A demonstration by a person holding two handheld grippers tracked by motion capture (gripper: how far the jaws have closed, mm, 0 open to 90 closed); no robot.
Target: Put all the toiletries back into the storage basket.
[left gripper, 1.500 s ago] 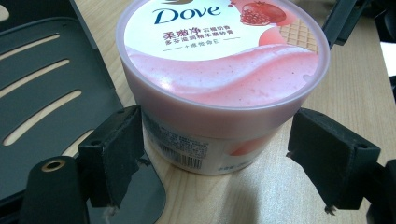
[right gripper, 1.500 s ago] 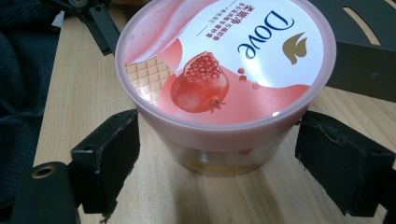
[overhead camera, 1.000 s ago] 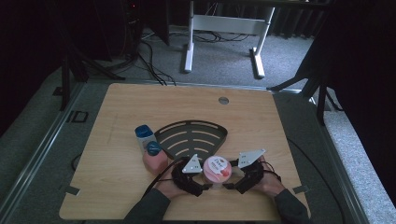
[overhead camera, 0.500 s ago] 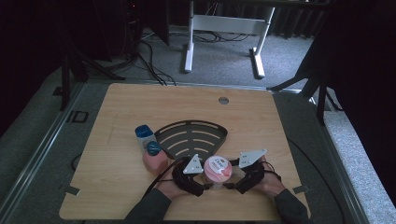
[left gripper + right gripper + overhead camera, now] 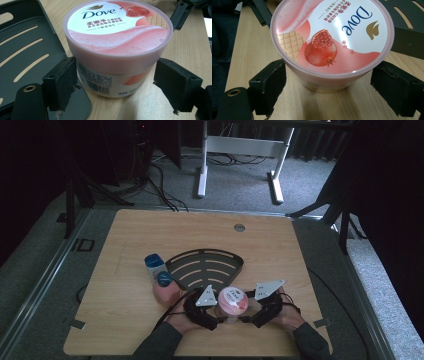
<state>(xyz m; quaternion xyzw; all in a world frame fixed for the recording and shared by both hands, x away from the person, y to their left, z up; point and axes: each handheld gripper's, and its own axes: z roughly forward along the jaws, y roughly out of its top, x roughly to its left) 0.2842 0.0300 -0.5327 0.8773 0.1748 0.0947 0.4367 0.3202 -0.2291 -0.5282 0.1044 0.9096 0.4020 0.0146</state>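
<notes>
Wood-grain table occupies the centre of the high view, set on grey carpet, with white desk legs at the upper centre of the frame. Near the table's lower edge, just right of centre, a pink Dove tub stands upright, lid on, flanked by both tools. The left gripper approaches from the lower left; in the left gripper view its jaws are spread wide on either side of the tub, the left-of-frame pad at or against the label, the right-of-frame pad apart from the wall. The right gripper approaches from the lower right; in the right gripper view its jaws are likewise spread around the tub, and neither pad is seen to press it. A dark slotted fan-shaped tray lies flat just above the tub. At the tray's left edge stand a blue-capped bottle and a pink blue-capped container.
</notes>
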